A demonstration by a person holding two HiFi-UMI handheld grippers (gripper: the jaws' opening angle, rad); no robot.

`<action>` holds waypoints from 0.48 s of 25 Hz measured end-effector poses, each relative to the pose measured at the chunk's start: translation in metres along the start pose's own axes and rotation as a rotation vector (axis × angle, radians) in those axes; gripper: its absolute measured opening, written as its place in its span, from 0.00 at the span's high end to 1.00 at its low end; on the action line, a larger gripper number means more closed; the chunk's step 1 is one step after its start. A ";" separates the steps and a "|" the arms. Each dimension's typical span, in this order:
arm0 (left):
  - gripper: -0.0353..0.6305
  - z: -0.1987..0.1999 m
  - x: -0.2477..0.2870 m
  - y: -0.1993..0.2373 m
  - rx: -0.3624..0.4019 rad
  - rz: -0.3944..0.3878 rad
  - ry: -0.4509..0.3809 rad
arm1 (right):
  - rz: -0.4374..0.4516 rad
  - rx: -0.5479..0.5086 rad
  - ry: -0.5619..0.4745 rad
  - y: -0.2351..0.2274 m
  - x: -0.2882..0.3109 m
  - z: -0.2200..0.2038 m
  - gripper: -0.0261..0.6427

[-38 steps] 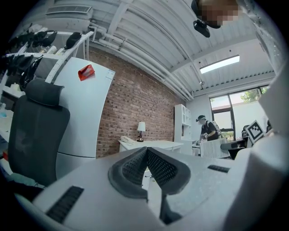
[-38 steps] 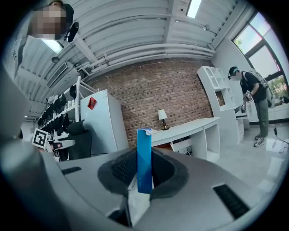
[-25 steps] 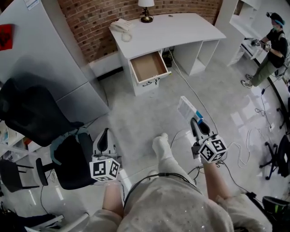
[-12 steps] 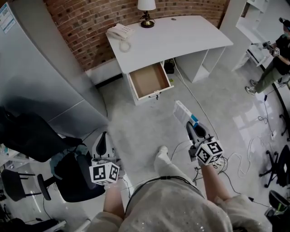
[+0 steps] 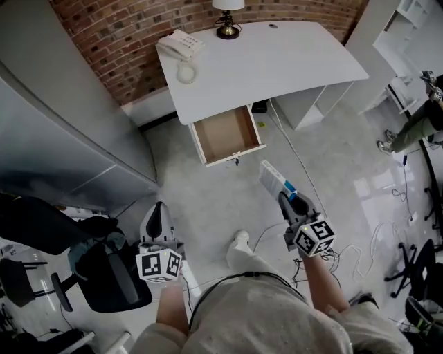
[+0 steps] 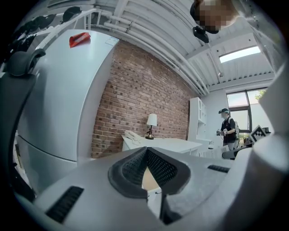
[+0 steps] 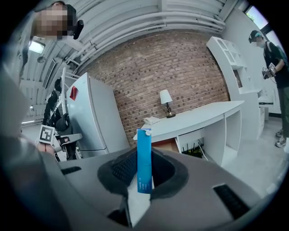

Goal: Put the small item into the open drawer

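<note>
The open drawer (image 5: 226, 131) juts from the white desk (image 5: 270, 59), its brown bottom bare. My right gripper (image 5: 289, 202) is shut on a flat blue-and-white box (image 5: 274, 180), held out over the floor just short of the drawer's front right corner. In the right gripper view the box (image 7: 144, 155) stands upright between the pads of the gripper (image 7: 143, 170), with the drawer (image 7: 165, 147) behind it. My left gripper (image 5: 158, 217) hangs lower left, shut and empty. In the left gripper view its gripper (image 6: 146, 169) has pads that meet.
A telephone (image 5: 178, 47) and a lamp (image 5: 227, 19) sit on the desk. A tall grey fridge (image 5: 62, 131) stands left, with a dark office chair (image 5: 104, 273) below it. Cables (image 5: 360, 254) trail on the floor at right, where another person (image 5: 426, 114) stands.
I have stepped toward the desk, so the drawer is nearer. The right gripper has carried the box forward to the drawer's front. The left gripper has kept its place beside me.
</note>
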State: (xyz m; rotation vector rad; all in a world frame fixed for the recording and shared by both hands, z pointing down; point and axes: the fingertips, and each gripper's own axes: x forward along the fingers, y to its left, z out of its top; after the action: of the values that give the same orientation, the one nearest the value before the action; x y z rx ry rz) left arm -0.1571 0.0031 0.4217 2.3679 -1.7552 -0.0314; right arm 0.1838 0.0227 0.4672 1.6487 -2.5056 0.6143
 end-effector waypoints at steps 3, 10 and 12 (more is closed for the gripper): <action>0.94 -0.009 0.025 -0.003 -0.010 0.001 0.015 | 0.017 -0.002 0.025 -0.014 0.021 0.002 0.86; 0.94 -0.021 0.076 -0.002 0.000 0.035 0.022 | 0.077 -0.022 0.062 -0.044 0.071 0.003 0.86; 0.94 -0.026 0.087 -0.002 0.000 0.040 0.021 | 0.091 -0.026 0.072 -0.052 0.084 0.000 0.86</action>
State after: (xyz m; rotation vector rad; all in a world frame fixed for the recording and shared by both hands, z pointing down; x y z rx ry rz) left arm -0.1260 -0.0755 0.4550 2.3239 -1.7923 -0.0015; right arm 0.1951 -0.0673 0.5055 1.4839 -2.5370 0.6345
